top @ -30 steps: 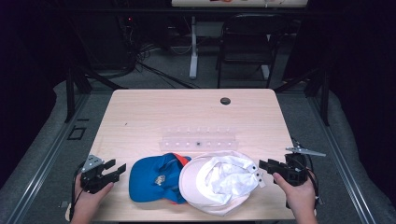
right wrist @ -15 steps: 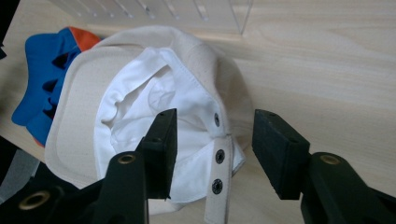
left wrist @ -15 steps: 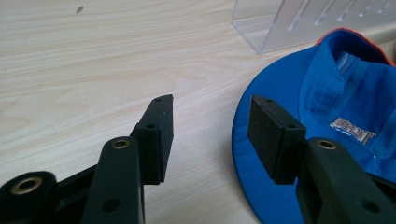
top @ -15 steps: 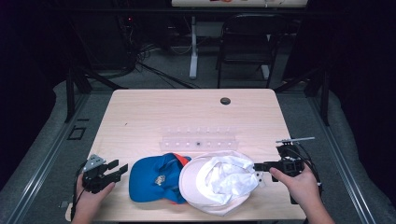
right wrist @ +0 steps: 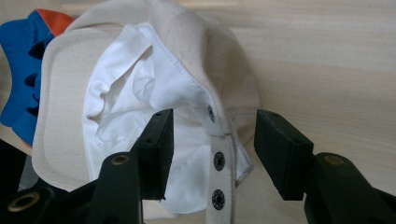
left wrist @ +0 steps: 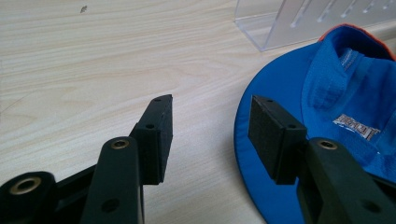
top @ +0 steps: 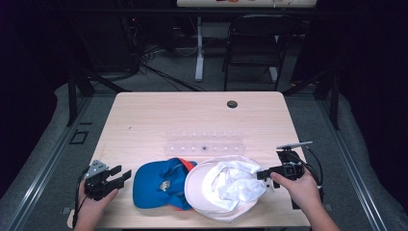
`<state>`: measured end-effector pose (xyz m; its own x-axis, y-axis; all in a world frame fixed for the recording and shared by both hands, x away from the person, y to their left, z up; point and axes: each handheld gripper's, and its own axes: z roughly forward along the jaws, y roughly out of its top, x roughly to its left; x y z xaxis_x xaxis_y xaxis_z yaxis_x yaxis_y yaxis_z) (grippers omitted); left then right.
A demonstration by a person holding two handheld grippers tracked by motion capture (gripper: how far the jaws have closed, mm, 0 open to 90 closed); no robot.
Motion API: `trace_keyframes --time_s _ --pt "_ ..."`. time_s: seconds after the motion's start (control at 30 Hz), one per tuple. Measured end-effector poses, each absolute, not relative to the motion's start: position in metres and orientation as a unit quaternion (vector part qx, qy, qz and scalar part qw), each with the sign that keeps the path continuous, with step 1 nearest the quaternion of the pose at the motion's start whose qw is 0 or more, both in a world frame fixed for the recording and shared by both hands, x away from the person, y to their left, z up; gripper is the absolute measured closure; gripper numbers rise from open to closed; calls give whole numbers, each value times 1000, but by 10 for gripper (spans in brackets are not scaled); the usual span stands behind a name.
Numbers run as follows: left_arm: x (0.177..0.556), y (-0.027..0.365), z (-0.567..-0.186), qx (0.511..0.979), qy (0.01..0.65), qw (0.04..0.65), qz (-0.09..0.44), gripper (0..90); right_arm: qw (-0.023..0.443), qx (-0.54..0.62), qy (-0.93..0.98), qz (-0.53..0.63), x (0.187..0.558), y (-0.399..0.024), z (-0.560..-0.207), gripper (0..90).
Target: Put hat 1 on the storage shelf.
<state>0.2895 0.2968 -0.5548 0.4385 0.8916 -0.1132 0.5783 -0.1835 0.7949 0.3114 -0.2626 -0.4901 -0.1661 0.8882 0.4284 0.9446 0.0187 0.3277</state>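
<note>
A blue cap with an orange edge and a cream cap with white lining lie upside down, side by side, at the table's near edge. My left gripper rests left of the blue cap. It is open, its jaws have just been closing a little, and only table shows between them. My right gripper is open at the cream cap's right rim, its jaws just opening. They straddle the snap strap of the cream cap without pressing it.
A clear plastic rack lies across the table just beyond the caps, its end near the blue cap. A black round grommet sits at the far side. A chair stands behind the table.
My right gripper has moved left from the table's right edge to the cream cap's rim. The left hand has stayed put.
</note>
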Motion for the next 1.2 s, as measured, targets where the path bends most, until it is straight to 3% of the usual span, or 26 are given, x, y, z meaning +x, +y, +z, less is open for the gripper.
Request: trace_keyframes --time_s 0.17,0.37,0.47,0.73,1.2 --pt "289 297 -555 744 494 406 194 505 71 -645 -718 -251 315 -255 -503 524" --pt "289 298 -555 746 494 403 194 506 78 -650 -720 -230 316 -252 -504 704" --pt "289 298 -555 746 494 403 195 506 79 -649 -722 -227 316 -250 -502 751" --pt "289 298 -555 746 494 402 195 507 92 -647 -723 -222 317 -250 -500 781" --pt "289 299 -555 742 496 406 197 508 172 -652 -702 -228 322 -257 -488 801"
